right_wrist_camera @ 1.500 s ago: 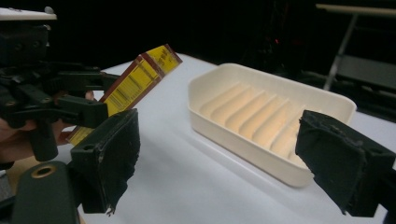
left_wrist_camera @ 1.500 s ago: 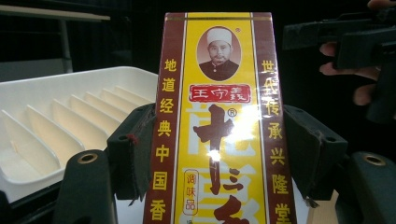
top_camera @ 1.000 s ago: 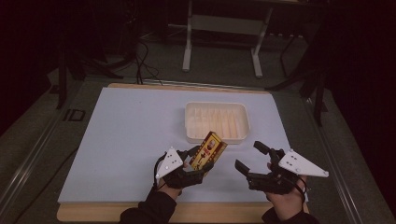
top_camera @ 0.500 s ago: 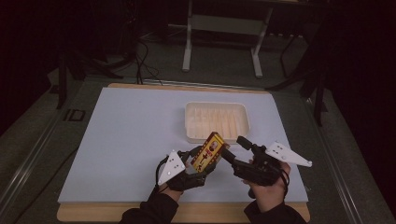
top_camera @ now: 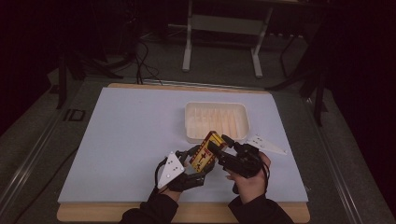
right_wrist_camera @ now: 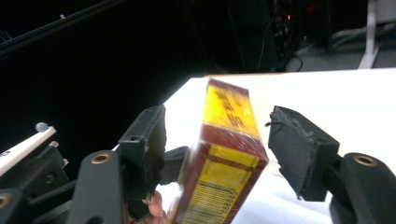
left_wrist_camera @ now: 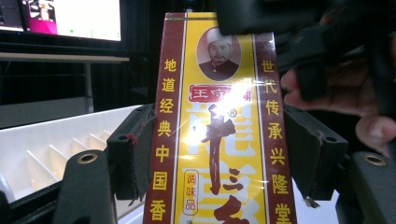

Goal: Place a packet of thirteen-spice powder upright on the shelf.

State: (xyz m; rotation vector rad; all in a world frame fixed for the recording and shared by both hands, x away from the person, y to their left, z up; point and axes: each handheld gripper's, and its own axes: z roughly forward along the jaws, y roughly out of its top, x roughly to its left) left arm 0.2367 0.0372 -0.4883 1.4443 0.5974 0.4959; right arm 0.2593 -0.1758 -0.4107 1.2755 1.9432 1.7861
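Note:
A yellow and dark-red box [top_camera: 205,151] with Chinese print stands tilted above the table's near edge. My left gripper [top_camera: 198,161] is shut on its lower part; in the left gripper view both pads press the sides of the box [left_wrist_camera: 219,135]. My right gripper [top_camera: 219,143] has come in from the right, and its jaws have just been closing around the box's top end. In the right gripper view the box [right_wrist_camera: 224,154] stands between the jaws of the right gripper [right_wrist_camera: 219,140], with a gap still showing before the right pad [right_wrist_camera: 299,149].
A white ribbed tray [top_camera: 189,122] sits just beyond the box at the table's middle right. The pale table top [top_camera: 121,135] stretches wide to the left and back. Dark floor, cables and a stand's legs [top_camera: 187,46] lie behind the table.
The right gripper moved left from the near right corner to the box's top end, and its jaws narrowed around it. The left gripper and the box stayed put.

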